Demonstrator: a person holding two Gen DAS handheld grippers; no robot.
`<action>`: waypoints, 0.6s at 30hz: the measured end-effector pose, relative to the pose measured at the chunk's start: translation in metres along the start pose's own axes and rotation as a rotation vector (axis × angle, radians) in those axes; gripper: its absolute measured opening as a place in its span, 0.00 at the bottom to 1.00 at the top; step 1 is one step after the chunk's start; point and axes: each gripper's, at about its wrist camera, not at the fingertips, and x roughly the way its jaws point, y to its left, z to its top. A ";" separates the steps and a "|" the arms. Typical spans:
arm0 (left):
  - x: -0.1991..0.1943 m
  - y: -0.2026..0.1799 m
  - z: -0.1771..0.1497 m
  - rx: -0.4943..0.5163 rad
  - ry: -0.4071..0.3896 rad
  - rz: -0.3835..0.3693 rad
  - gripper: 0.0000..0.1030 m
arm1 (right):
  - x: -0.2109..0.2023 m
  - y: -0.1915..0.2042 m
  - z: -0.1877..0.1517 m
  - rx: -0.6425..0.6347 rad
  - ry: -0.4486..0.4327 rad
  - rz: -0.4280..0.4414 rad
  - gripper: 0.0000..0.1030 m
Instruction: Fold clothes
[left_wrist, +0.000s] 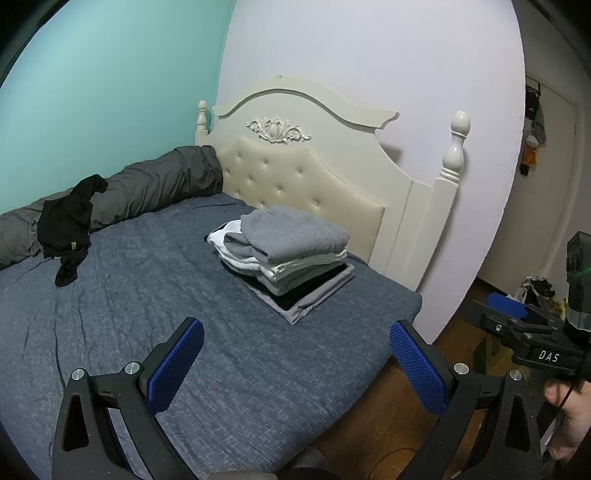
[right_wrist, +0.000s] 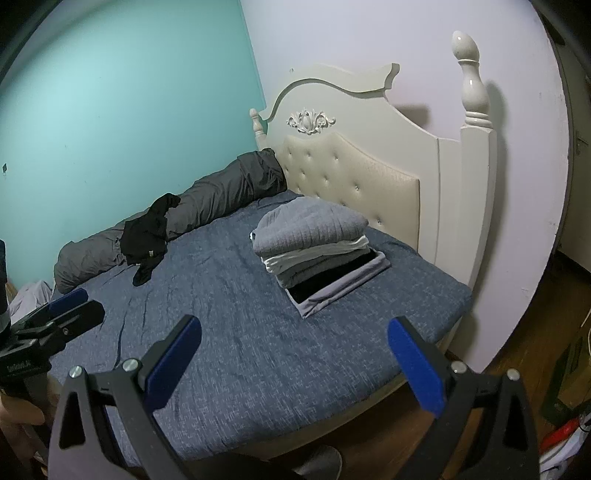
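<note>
While both grippers are held up over the near edge of the bed (left_wrist: 155, 295), nothing is gripped by either one. The left gripper (left_wrist: 295, 363) is spread wide, and only blue sheet and a bit of wooden floor (left_wrist: 373, 417) are seen between its blue pads (left_wrist: 177, 365). The right gripper (right_wrist: 295, 363) is spread wide too — its fingers (right_wrist: 417, 365) are empty. In the left wrist view, the right gripper is also seen at the far right edge, held in a hand (left_wrist: 569, 410).

A neat stack of folded clothes (left_wrist: 286, 254) is placed on the bed near the cream headboard (left_wrist: 306, 173). A gray sweater (right_wrist: 308, 227) is laid on top. Under it, white and gray pieces are piled, and a dark piece is seen at the bottom on a flat gray one.

One black garment (left_wrist: 68, 229) is left unfolded — it is crumpled on the far side of the bed, well apart from the stack. It is draped partly over a long dark gray rolled blanket (left_wrist: 159, 181), which is laid along the green wall (left_wrist: 103, 92).
</note>
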 end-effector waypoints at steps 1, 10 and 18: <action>0.000 0.000 0.000 0.000 -0.002 0.001 1.00 | 0.000 0.000 0.000 -0.002 0.000 -0.001 0.98; -0.002 -0.002 0.000 -0.004 -0.003 -0.001 1.00 | 0.002 -0.001 -0.004 0.006 0.012 0.003 0.98; 0.000 -0.004 0.001 0.001 0.002 0.001 1.00 | 0.002 -0.002 -0.004 0.008 0.013 0.004 0.98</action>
